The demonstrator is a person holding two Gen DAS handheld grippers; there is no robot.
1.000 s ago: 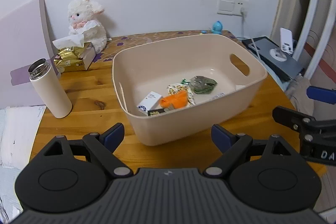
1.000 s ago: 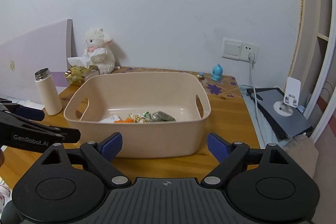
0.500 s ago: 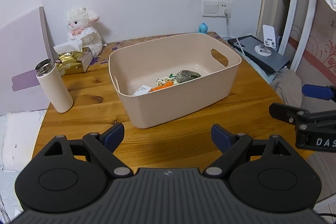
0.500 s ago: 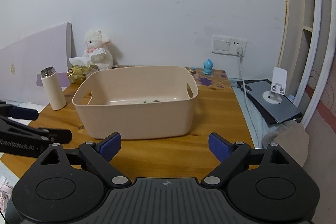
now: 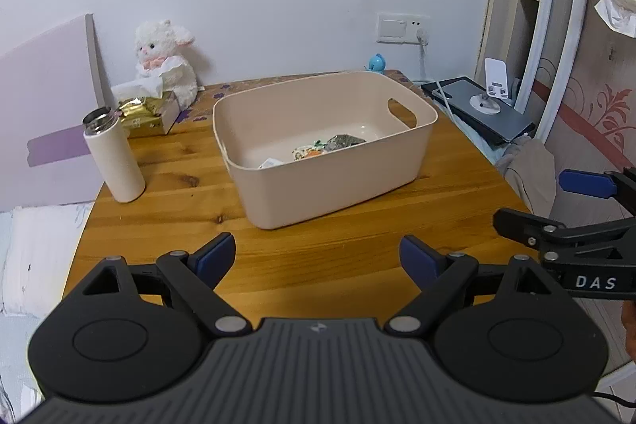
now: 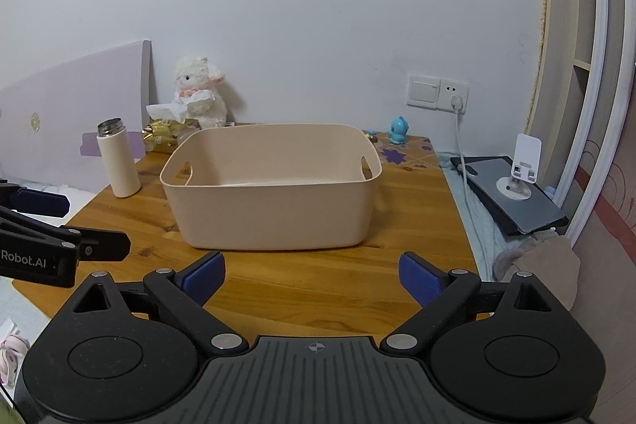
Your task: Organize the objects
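Observation:
A beige plastic bin (image 5: 330,181) (image 6: 274,213) stands on the wooden table (image 5: 318,257). Inside it lie small packets (image 5: 326,148), among them a grey pouch, an orange piece and a white box; the right wrist view hides them behind the bin's wall. My left gripper (image 5: 318,259) hangs open and empty over the table's near edge, well short of the bin. My right gripper (image 6: 312,275) is likewise open and empty, and shows at the right edge of the left wrist view.
A white flask (image 5: 113,155) stands left of the bin. A plush lamb (image 5: 165,60) and a gold tissue pack (image 5: 145,112) sit at the back left. A blue figurine (image 5: 377,63), a wall socket (image 6: 437,92), and a dark device with a white phone stand (image 6: 516,185) lie right.
Both grippers have drawn back and dropped lower, away from the bin. The bin looks smaller, and the right wrist view no longer sees its contents.

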